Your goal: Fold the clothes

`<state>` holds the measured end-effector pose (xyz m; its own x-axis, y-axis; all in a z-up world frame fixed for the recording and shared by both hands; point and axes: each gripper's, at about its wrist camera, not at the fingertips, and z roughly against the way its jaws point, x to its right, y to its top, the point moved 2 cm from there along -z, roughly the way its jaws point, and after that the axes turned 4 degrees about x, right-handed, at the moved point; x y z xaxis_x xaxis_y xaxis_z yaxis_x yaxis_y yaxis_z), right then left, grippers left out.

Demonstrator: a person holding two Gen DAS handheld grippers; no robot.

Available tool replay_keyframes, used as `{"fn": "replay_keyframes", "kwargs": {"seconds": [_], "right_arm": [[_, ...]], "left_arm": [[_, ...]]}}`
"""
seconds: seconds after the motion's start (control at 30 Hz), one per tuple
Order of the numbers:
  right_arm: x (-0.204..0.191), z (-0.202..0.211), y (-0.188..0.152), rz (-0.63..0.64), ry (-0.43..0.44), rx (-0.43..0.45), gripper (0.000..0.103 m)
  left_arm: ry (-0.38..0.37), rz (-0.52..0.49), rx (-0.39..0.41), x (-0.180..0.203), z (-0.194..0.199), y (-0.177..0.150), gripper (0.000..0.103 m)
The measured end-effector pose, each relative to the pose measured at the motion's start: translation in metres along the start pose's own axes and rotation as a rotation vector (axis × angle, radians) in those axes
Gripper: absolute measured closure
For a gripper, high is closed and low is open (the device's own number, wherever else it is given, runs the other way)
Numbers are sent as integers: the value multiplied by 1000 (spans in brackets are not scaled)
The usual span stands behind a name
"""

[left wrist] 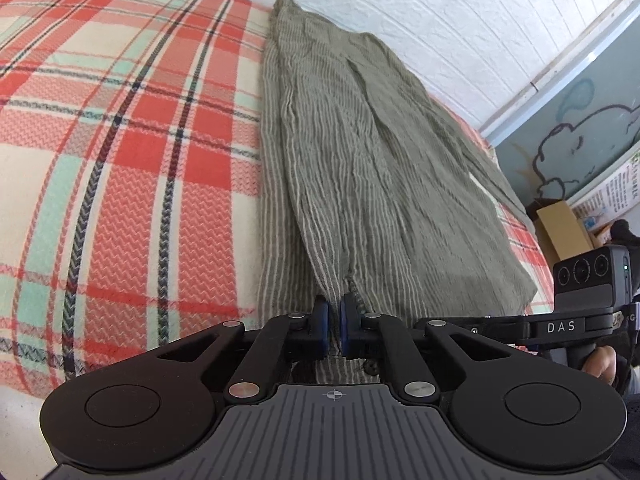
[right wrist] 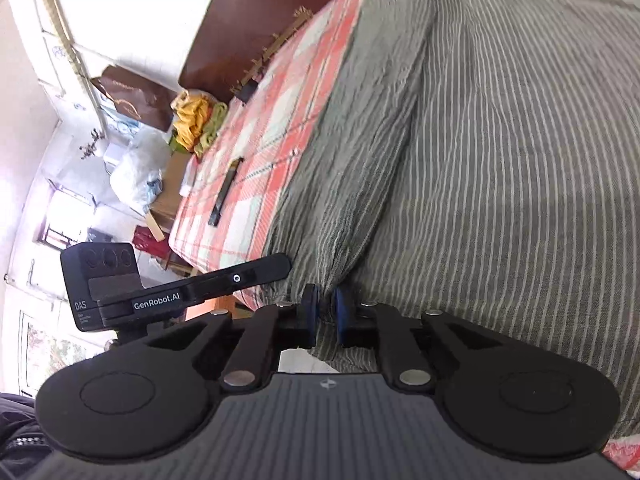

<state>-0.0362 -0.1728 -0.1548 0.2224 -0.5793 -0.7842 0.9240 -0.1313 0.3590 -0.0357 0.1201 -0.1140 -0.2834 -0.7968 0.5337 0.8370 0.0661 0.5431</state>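
Fingers first: left gripper [left wrist: 334, 322] pinched nearly tight, blue pads [left wrist: 321, 316] clamped on the near hem of a grey-green garment with thin white stripes, crinkly cotton-looking fabric [left wrist: 360, 168], a sliver of cloth visibly caught in the narrow slit between them. Same story on the right gripper [right wrist: 325, 314]: blue-padded fingers [right wrist: 310, 312] close together with only a slim gap, a bunched fold of the same striped garment [right wrist: 500, 160] sitting right at the tips, looks gripped though hard to be fully sure from that angle. Garment laid out long and flat on a bed, on top of a red, cream and mint plaid blanket [left wrist: 120, 140], running away toward a white brick-pattern wall [left wrist: 440, 20], roughly folded lengthwise with one layer over another. In the right wrist view, a dark wooden headboard [right wrist: 260, 12] at the far end, a long black flat strip [right wrist: 226, 192] lying on the plaid, and a yellow-and-green heap of clothes [right wrist: 196, 120] off the bed edge. Cardboard box [left wrist: 560, 228] down past the far side in the left view.
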Motion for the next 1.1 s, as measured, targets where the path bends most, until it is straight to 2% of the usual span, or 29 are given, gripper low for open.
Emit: {"fn": "replay_keyframes", "kwargs": {"seconds": [0.13, 0.17, 0.23, 0.33, 0.4, 0.5, 0.67, 0.77, 0.87, 1.1], "right_arm": [[1, 0, -1, -6, 2, -1, 92], [1, 0, -1, -8, 1, 0, 90], [2, 2, -2, -11, -3, 6, 90], [3, 9, -2, -14, -5, 27, 88], [4, 15, 1, -15, -11, 57, 84], [6, 23, 10, -22, -29, 117, 72], [9, 37, 27, -18, -91, 224, 70], [18, 53, 31, -26, -135, 269, 65], [29, 85, 27, -22, -225, 335, 64], [63, 192, 1, -106, -526, 590, 47]], "left_arm": [[-2, 9, 2, -2, -1, -1, 97], [-7, 10, 0, -2, -1, -1, 78], [-16, 10, -3, -3, 1, -1, 77], [-1, -3, 20, -3, 10, 4, 66], [24, -20, 47, -4, 17, 11, 55], [63, -49, 96, -3, 19, 31, 52], [74, -108, 165, 16, 5, 67, 46], [69, -153, 182, 32, -10, 80, 44], [40, -166, 174, 42, -21, 83, 41], [-12, -177, 135, 62, -47, 82, 33]]}}
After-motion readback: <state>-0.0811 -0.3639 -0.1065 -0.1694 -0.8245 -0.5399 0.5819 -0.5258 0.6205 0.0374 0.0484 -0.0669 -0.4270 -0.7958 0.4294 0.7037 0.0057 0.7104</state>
